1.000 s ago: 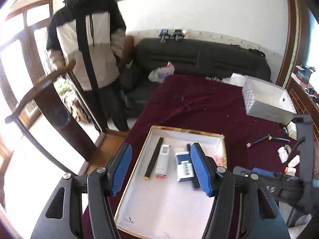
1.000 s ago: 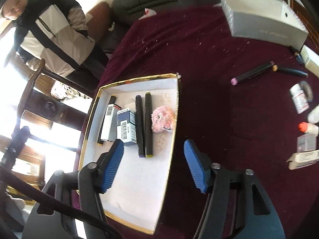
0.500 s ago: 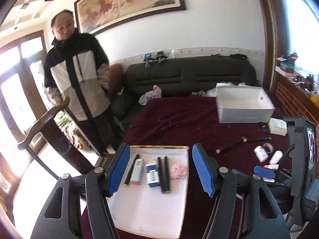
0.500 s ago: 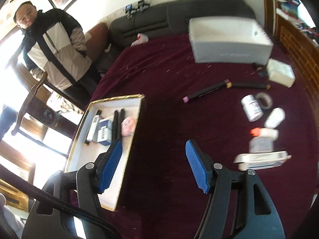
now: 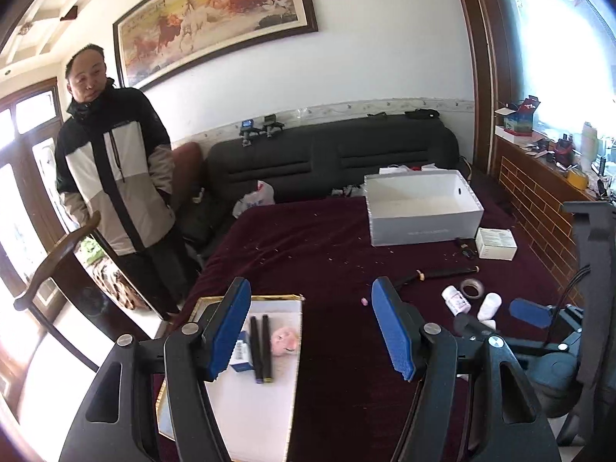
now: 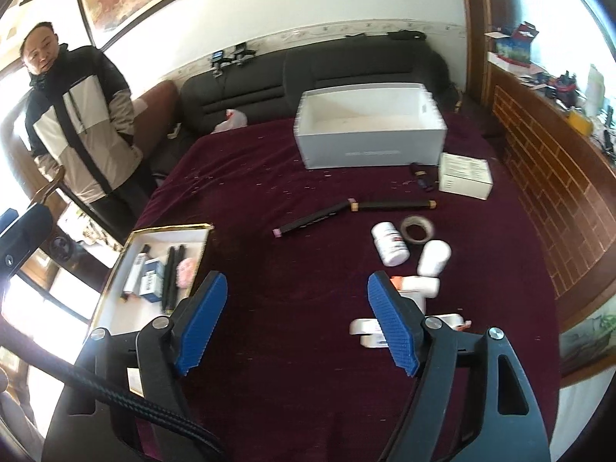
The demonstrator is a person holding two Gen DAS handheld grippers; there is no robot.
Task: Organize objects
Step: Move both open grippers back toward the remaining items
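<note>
While both grippers hang empty above the dark red cloth, the loose things lie ahead and to the right of the right gripper: a white bottle, a tape roll and a black pen whose long axis runs slantwise across the view. Its jaws have just been opening, nothing between them. The left gripper is open too, over the tray holding sorted things. A sofa stands behind.

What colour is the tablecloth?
Dark maroon tablecloth, clearest in the right wrist view.
</note>
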